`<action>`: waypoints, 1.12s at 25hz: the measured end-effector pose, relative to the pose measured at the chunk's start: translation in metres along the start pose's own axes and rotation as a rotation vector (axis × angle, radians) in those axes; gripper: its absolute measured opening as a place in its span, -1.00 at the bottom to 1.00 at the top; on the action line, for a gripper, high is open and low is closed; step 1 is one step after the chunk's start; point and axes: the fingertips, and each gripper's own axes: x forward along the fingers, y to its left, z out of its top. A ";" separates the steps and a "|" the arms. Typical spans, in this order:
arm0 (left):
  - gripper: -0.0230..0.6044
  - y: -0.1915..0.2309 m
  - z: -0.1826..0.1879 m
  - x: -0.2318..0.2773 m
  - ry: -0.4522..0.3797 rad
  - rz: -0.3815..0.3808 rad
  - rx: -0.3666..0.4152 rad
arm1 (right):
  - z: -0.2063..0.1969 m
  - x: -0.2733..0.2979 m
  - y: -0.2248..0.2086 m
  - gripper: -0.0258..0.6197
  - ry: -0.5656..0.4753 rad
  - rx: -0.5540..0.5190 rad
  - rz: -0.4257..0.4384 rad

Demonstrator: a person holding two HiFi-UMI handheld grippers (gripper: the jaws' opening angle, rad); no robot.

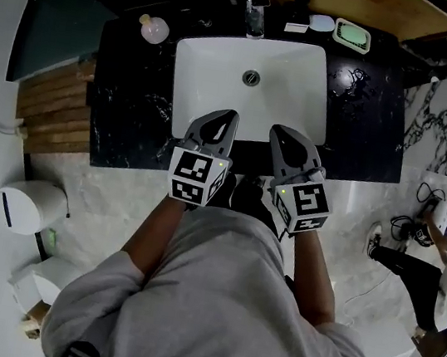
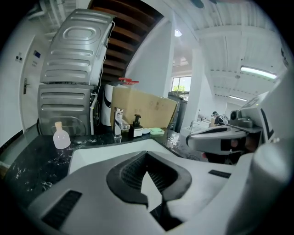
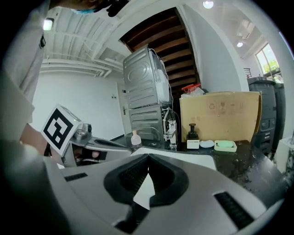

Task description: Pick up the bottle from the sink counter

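Note:
The bottle is small, round and pale pink with a short neck. It stands upright on the black marble counter, at the far left behind the white sink. Both grippers hover side by side over the sink's near edge, well short of the bottle. My left gripper is shut and holds nothing. My right gripper is likewise shut and empty. The left gripper view shows the bottle far off to the left beyond the shut left gripper. In the right gripper view the bottle stands past the right gripper.
A faucet rises behind the sink. A dark pump dispenser, a white soap and a green soap dish line the back right. Cables lie on the counter's right. A cardboard sheet leans behind. Wooden slats lie to the left.

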 end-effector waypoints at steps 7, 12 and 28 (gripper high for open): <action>-0.88 0.043 0.008 0.021 -0.001 -0.015 -0.025 | 0.008 0.037 0.006 -0.89 0.065 -0.041 -0.005; -0.88 0.097 0.014 0.029 -0.012 -0.001 -0.019 | 0.006 0.075 0.026 -0.89 0.116 -0.030 0.022; -0.88 0.235 0.019 0.033 -0.060 0.084 0.032 | 0.029 0.171 0.051 -0.89 0.166 -0.017 0.052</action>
